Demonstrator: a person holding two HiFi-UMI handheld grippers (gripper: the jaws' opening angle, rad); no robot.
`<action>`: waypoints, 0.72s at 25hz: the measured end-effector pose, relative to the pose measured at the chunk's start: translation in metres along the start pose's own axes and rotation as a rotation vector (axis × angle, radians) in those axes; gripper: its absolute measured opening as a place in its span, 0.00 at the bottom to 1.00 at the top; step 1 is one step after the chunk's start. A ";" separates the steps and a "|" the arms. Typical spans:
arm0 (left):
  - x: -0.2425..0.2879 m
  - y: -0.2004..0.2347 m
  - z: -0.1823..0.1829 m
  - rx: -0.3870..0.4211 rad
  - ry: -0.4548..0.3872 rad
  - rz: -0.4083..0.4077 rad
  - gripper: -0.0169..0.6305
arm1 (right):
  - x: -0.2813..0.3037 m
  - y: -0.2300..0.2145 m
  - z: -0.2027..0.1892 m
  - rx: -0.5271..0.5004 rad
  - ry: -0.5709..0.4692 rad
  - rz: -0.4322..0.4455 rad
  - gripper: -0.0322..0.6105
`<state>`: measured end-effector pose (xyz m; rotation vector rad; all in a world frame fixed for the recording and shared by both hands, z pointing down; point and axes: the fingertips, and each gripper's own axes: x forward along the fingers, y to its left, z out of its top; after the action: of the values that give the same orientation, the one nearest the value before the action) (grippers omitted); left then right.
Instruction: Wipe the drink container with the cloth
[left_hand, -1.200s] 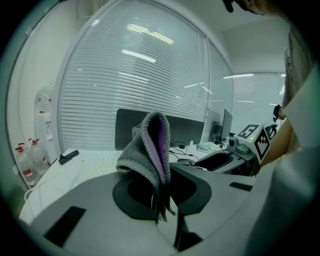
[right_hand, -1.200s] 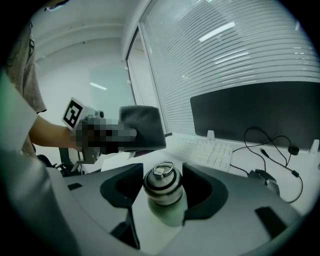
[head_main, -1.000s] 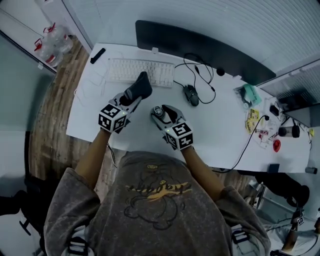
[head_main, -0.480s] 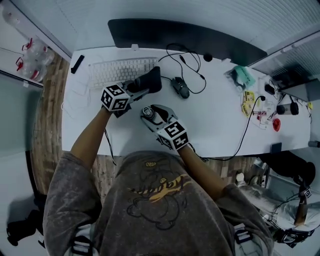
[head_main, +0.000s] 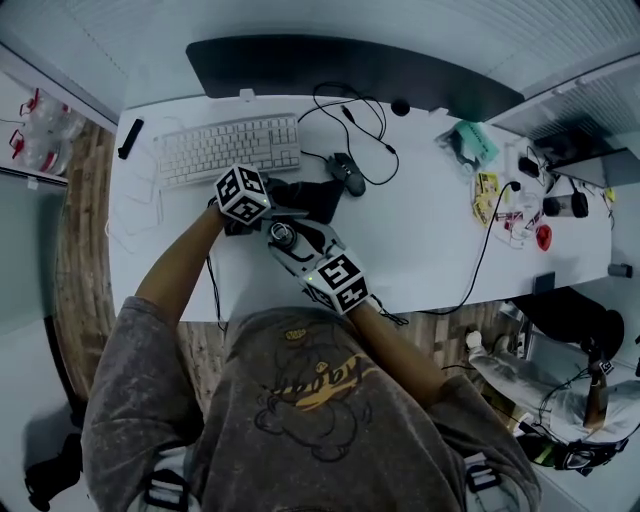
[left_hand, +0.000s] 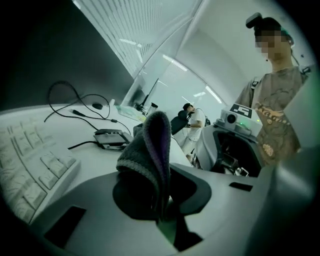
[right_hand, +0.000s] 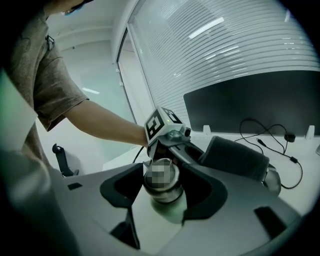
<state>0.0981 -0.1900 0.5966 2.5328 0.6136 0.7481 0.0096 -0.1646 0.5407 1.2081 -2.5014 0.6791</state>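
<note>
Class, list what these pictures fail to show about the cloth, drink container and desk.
- Drink container: top masked by a mosaic patch, right gripper view.
- Cloth: contact with the container unclear; head view too small.
- Small items at the desk's right end: too small to name, head view.

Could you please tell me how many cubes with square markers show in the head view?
2. The left cube is in front of the keyboard; the right cube is nearer the person, at the desk's front edge. None seem hidden.
</note>
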 end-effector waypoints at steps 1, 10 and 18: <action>0.002 -0.002 -0.001 -0.002 0.010 -0.027 0.11 | 0.000 0.000 0.000 0.002 0.001 -0.002 0.43; 0.017 -0.010 -0.005 -0.128 0.037 -0.223 0.11 | -0.001 0.001 -0.002 0.009 0.013 -0.007 0.43; 0.025 -0.017 -0.009 -0.229 0.086 -0.339 0.11 | -0.001 0.000 -0.003 0.006 0.020 -0.006 0.43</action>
<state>0.1067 -0.1613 0.6051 2.1253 0.9029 0.7572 0.0101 -0.1624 0.5427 1.2046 -2.4803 0.6935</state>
